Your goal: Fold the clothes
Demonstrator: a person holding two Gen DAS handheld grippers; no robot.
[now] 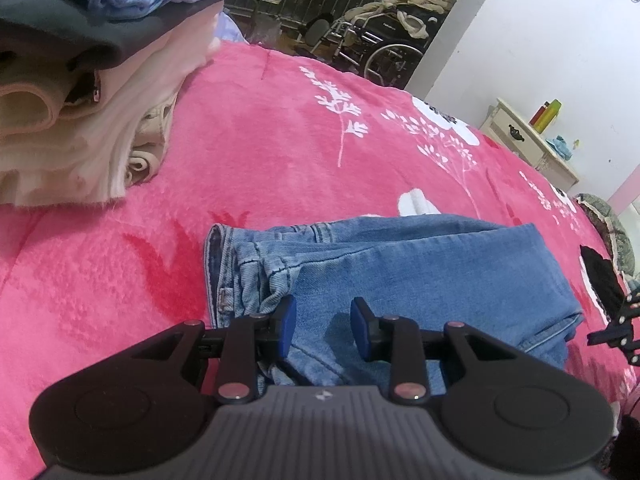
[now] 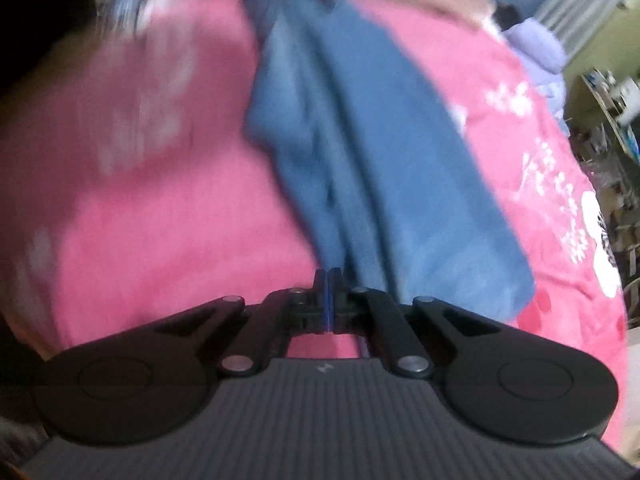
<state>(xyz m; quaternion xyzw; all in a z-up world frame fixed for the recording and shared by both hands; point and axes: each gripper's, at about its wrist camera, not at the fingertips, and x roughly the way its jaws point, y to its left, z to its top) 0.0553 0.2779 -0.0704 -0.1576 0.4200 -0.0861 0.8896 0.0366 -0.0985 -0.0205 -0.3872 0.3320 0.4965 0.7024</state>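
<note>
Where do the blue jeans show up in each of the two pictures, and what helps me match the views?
Left wrist view: the jeans lie folded at lower centre, just beyond the left hand-held gripper.
Right wrist view: the jeans, blurred, run from top centre down to the shut right hand-held gripper.
Shared landmark: the pink blanket with white flower prints under them.

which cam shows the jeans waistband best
The left wrist view: the jeans lie sharp on the pink blanket, with the waistband, belt loop and seams clear at their left end. The right wrist view is motion-blurred and shows only a plain blue length of fabric, no waistband detail.
</note>
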